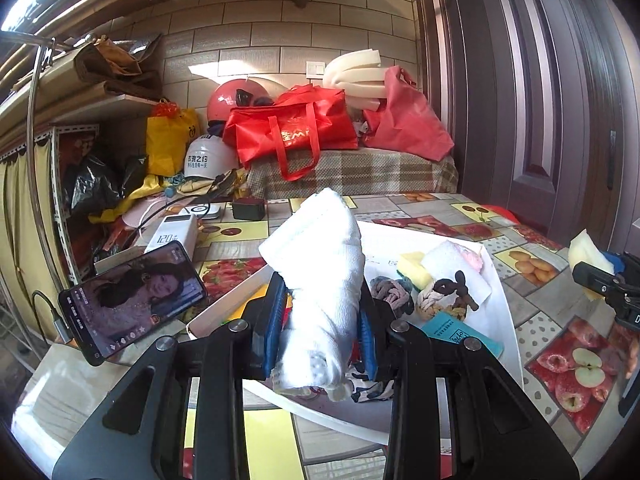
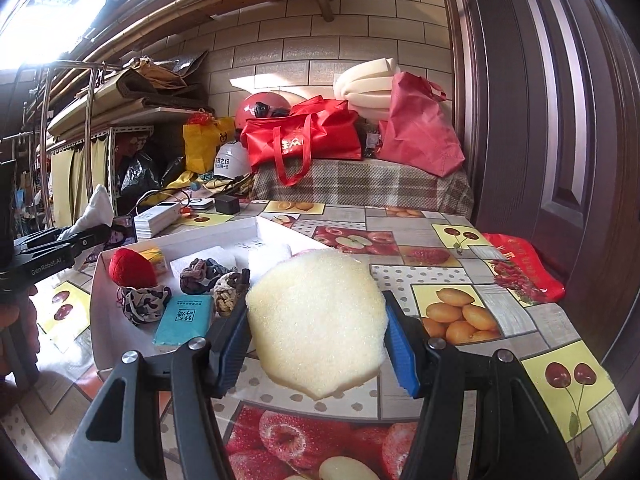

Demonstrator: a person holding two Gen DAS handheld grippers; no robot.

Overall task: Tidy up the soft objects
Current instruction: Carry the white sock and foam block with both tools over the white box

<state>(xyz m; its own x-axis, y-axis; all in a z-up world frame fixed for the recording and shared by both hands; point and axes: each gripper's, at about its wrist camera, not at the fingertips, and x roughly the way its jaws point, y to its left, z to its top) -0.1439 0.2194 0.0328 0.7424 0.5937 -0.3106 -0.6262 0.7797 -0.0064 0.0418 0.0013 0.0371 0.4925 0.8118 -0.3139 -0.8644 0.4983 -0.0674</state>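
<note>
White rolled towel (image 1: 320,280) is pinched between the blue pads of the left gripper (image 1: 320,336), jaws narrow & tight on it, held up over the white tray (image 1: 502,300). Yellow sponge (image 2: 318,320) sits squeezed in the right gripper (image 2: 318,340), jaws partly apart, above the fruit tablecloth (image 2: 460,240) just beside the tray. In the tray: hair scrunchies (image 2: 198,274), a red plush ball (image 2: 132,266), a teal tissue pack (image 2: 184,322). A phone (image 1: 132,300) leans left of the tray.
</note>
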